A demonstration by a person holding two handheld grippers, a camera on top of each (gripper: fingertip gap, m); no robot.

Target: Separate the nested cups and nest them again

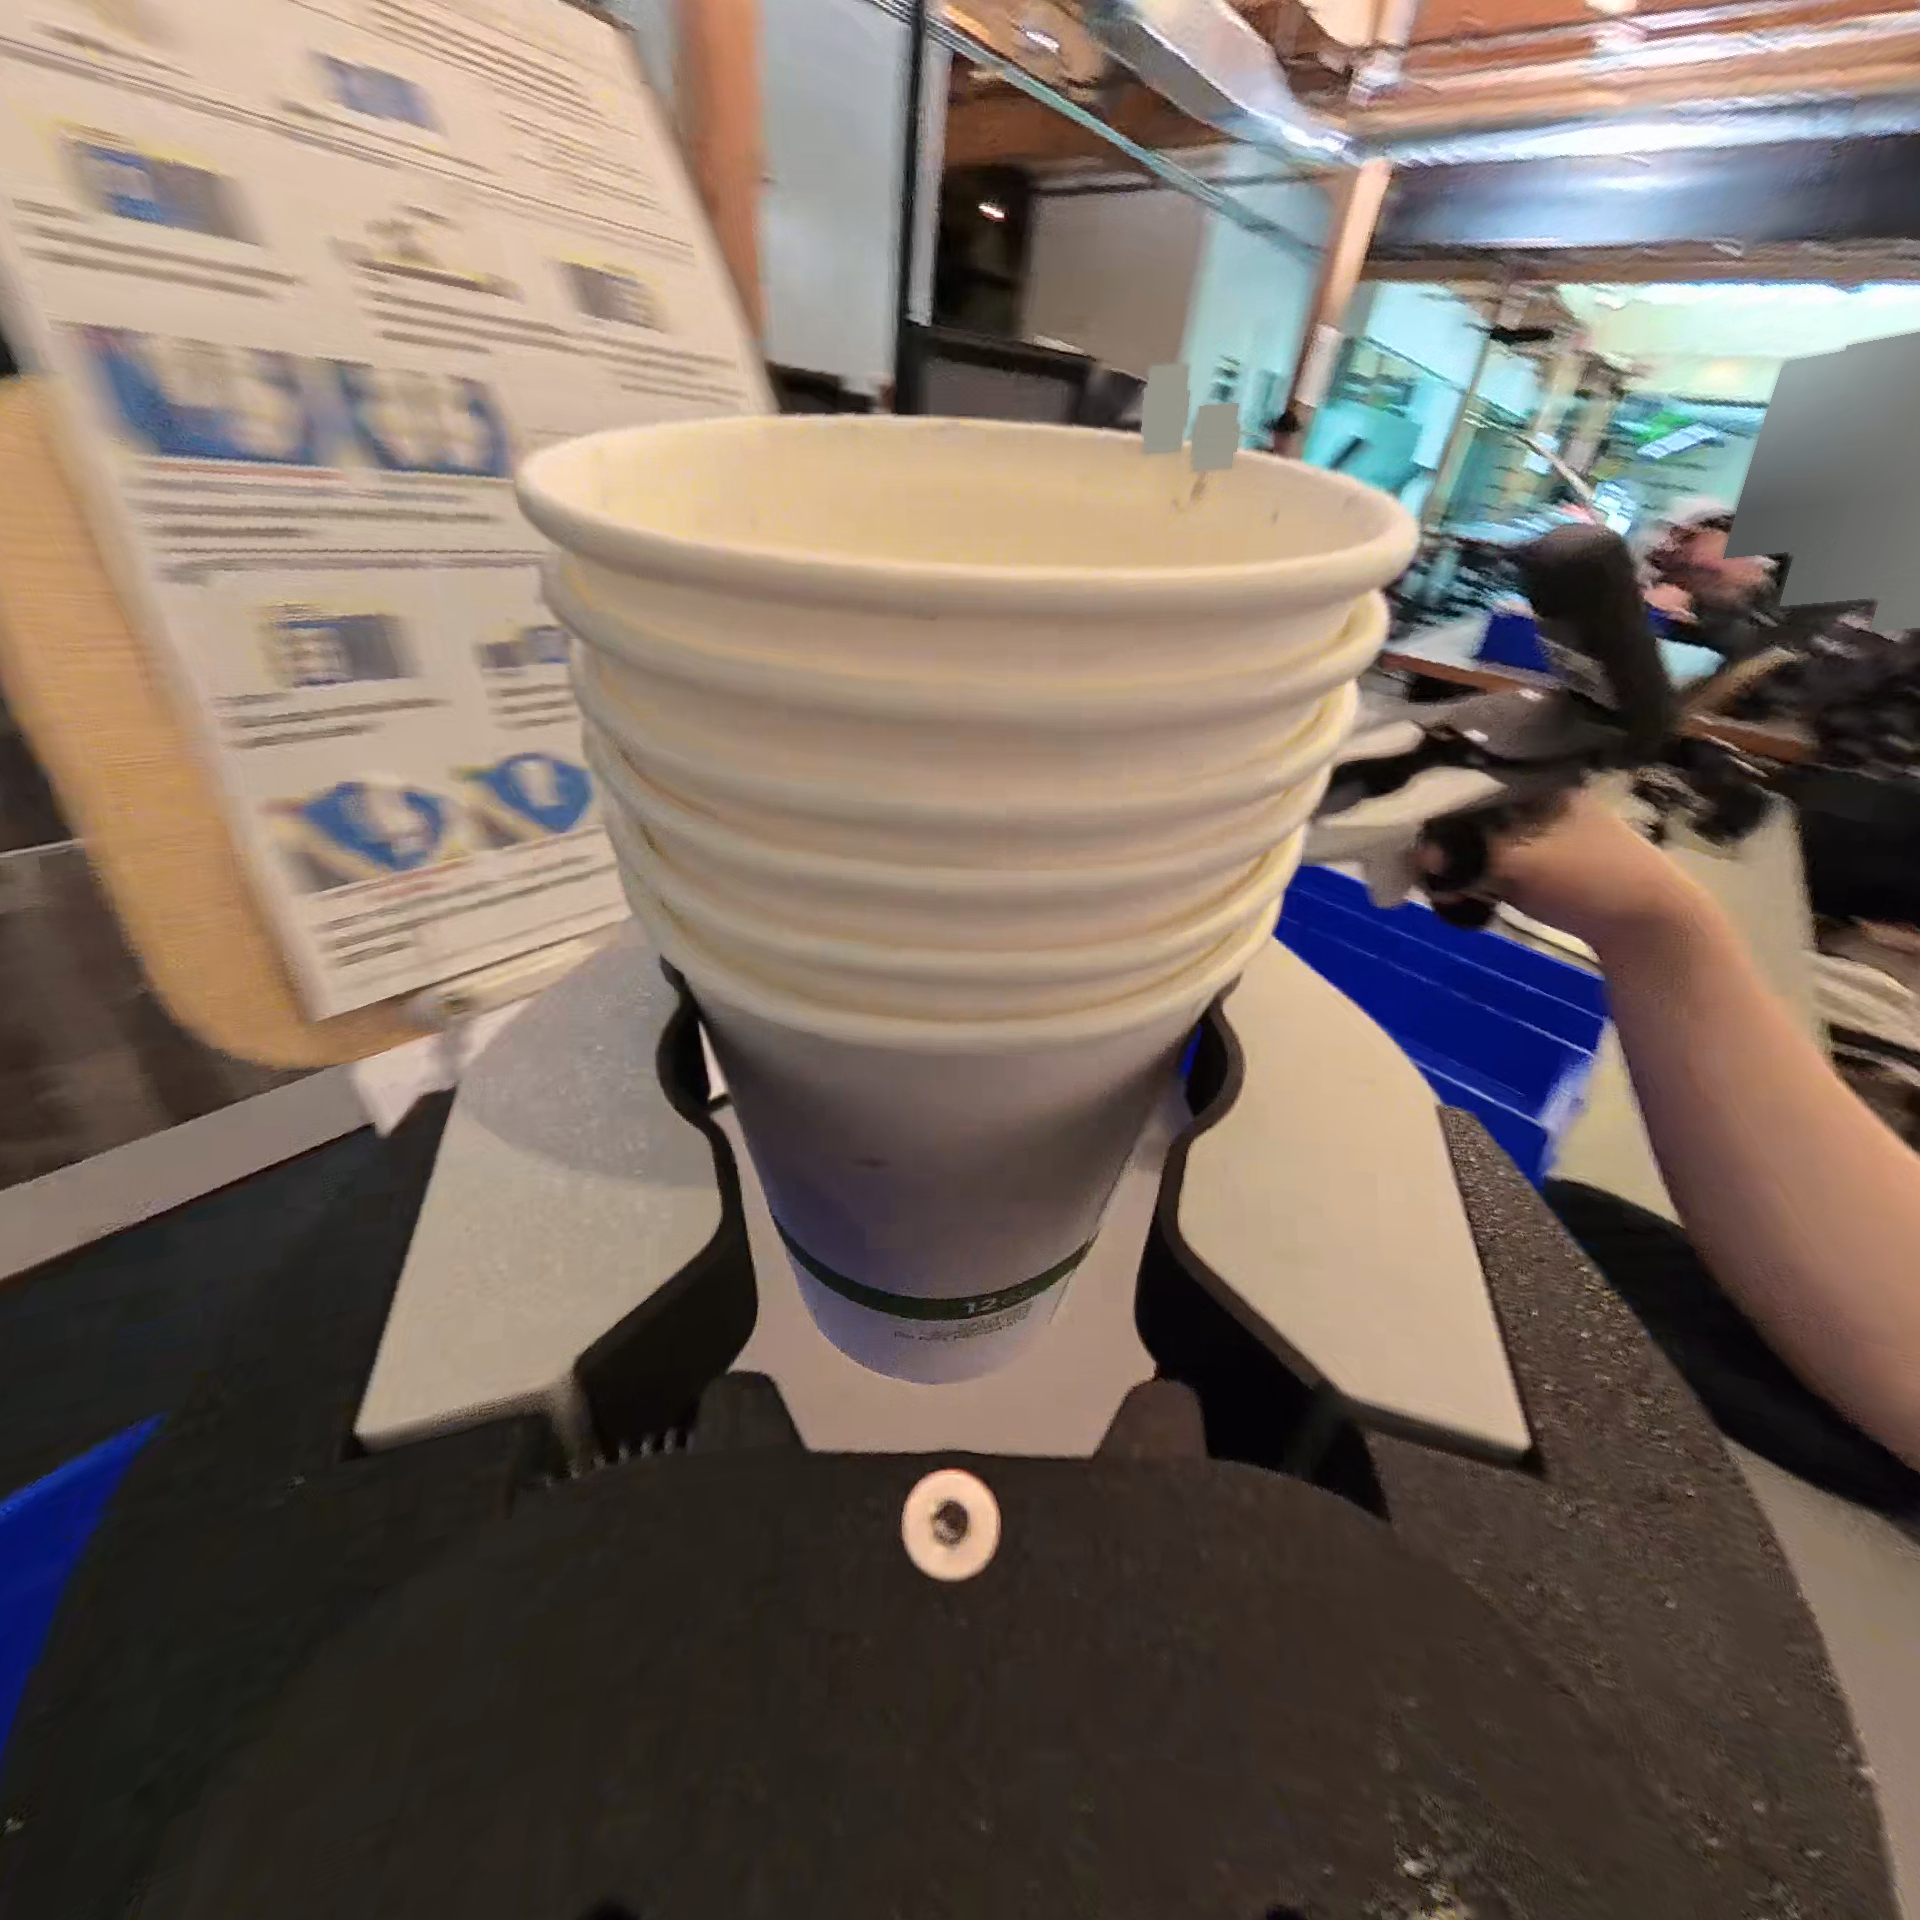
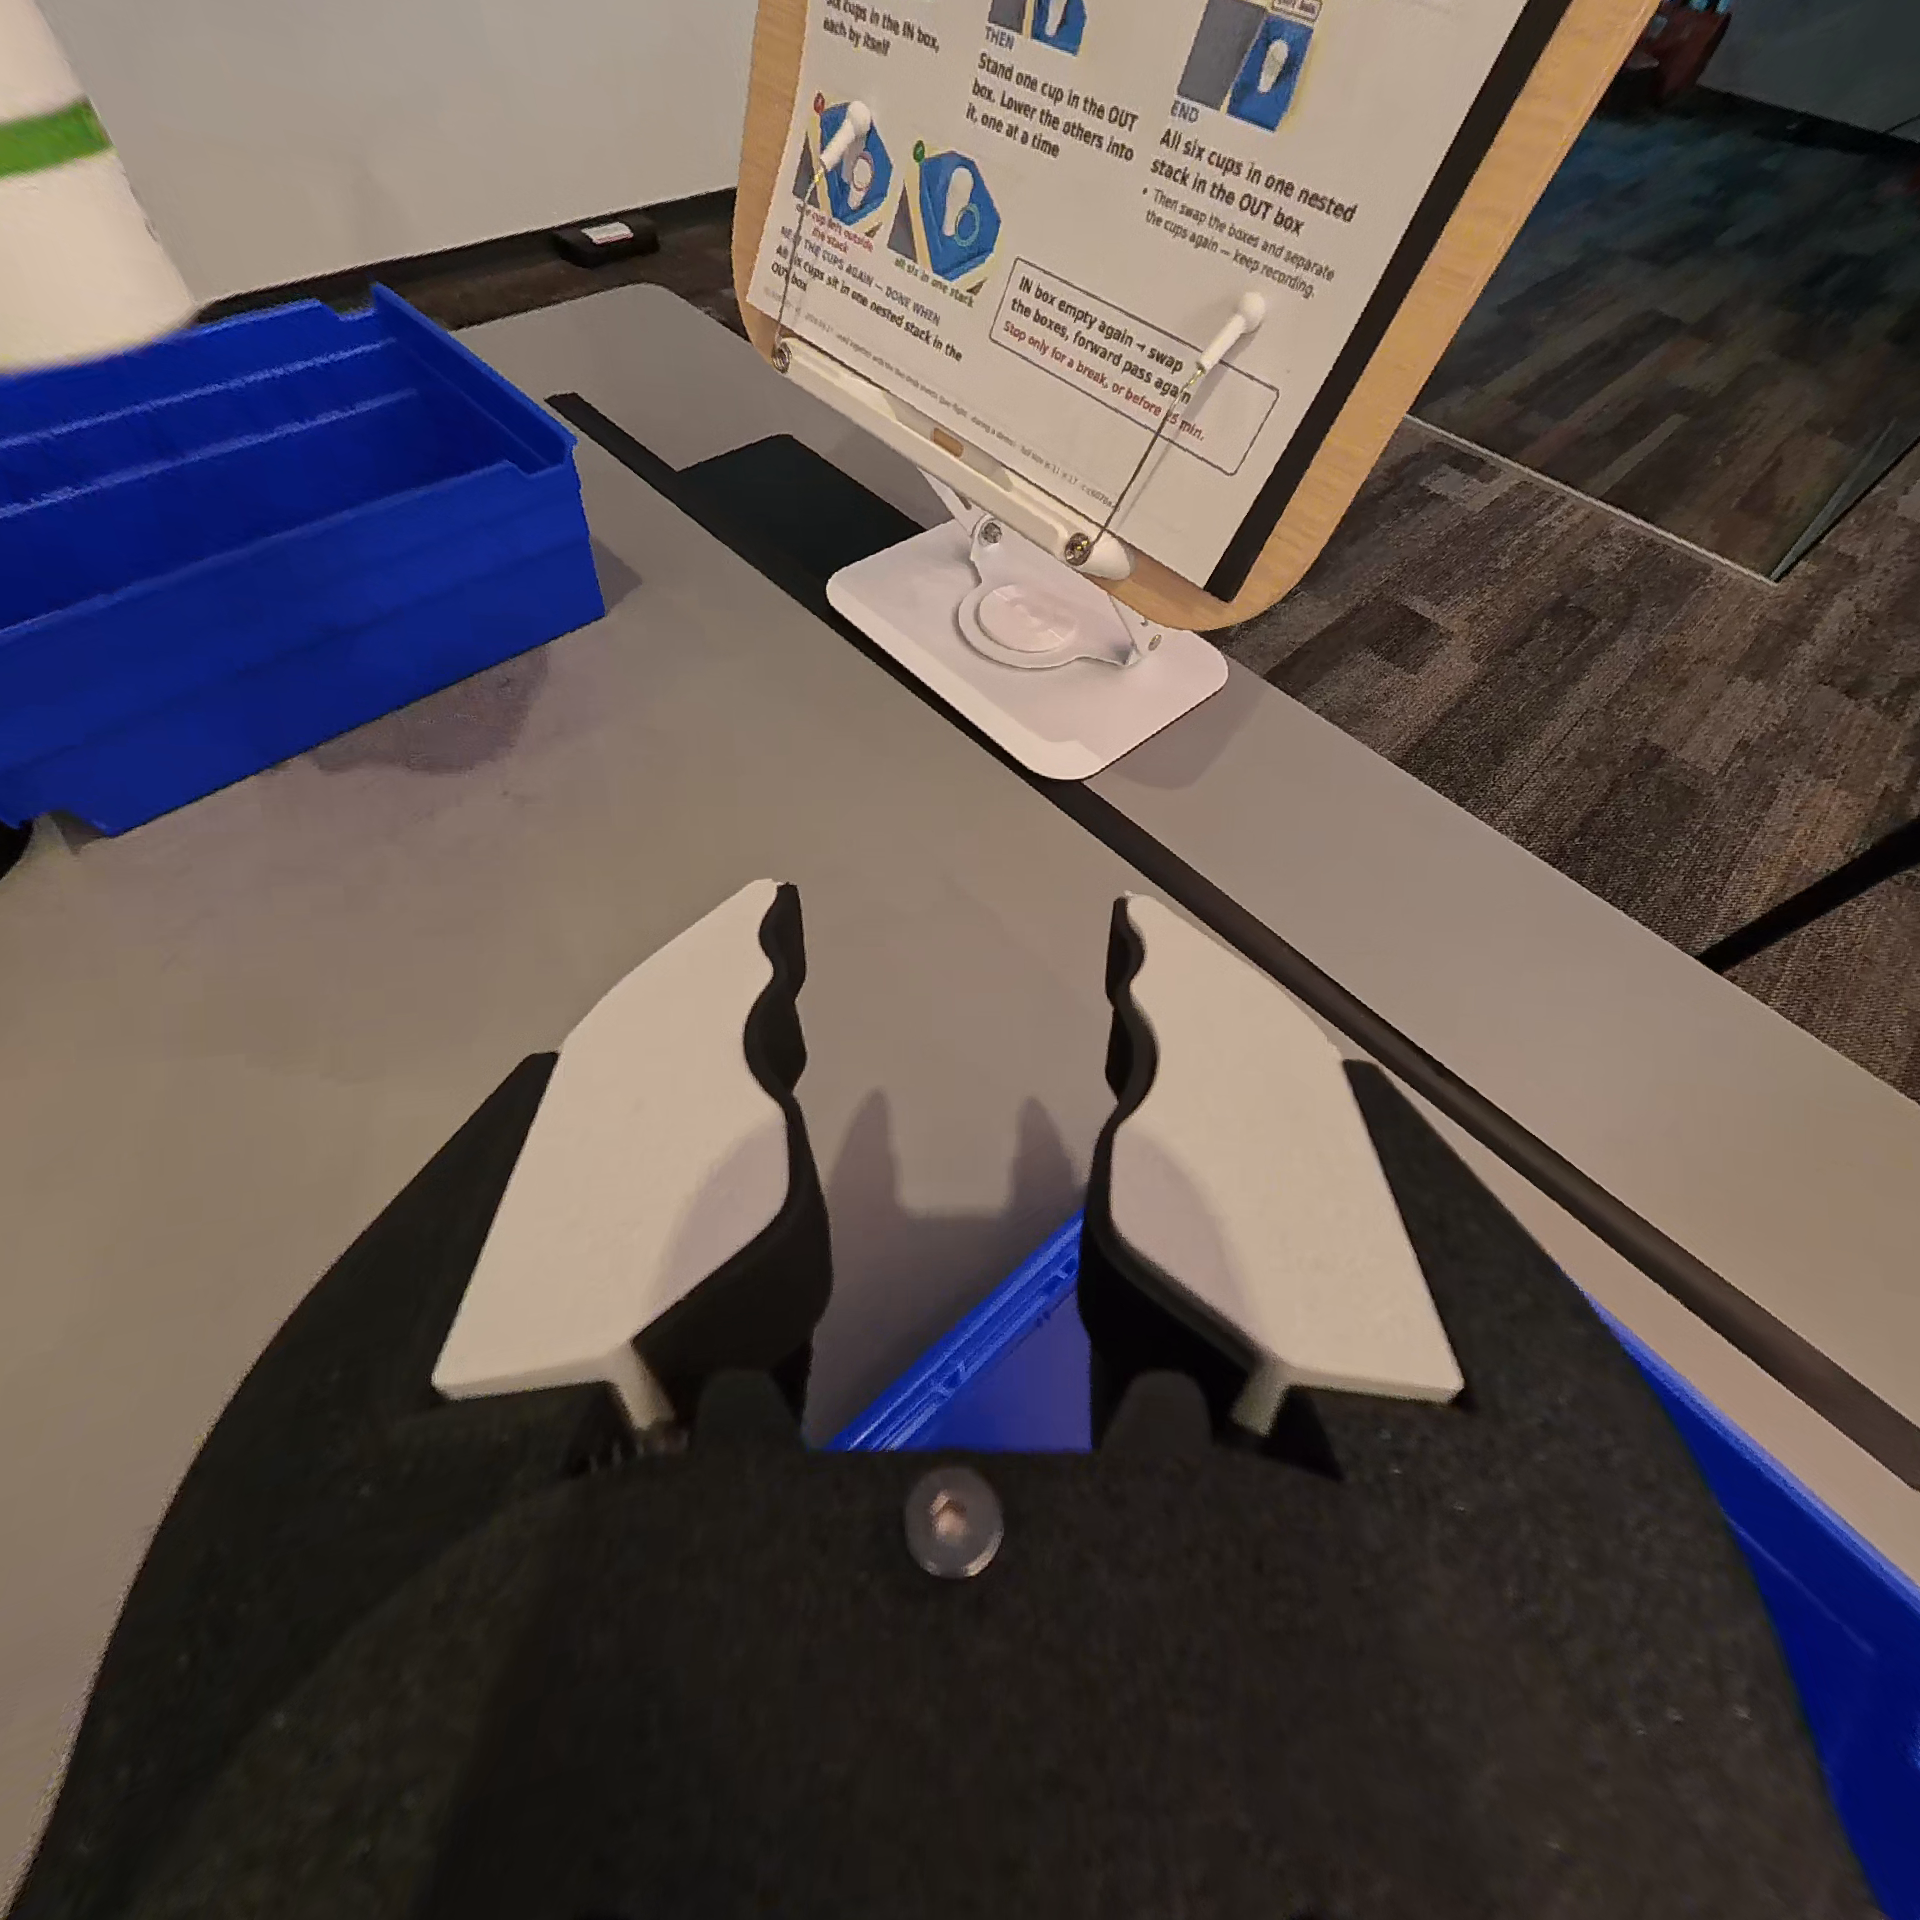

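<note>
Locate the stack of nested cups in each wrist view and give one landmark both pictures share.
Left wrist view: the stack of nested cups fills the centre, clamped low on its outer cup by the left gripper.
Right wrist view: only a white sliver with a green band shows at the top left edge; the right gripper is open and empty.
Shared landmark: the instruction board on its stand.

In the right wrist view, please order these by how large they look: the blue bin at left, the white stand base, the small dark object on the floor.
1. Blue bin
2. White stand base
3. Small dark object

The dark object lies farthest away, so its true size is unsure.
</note>
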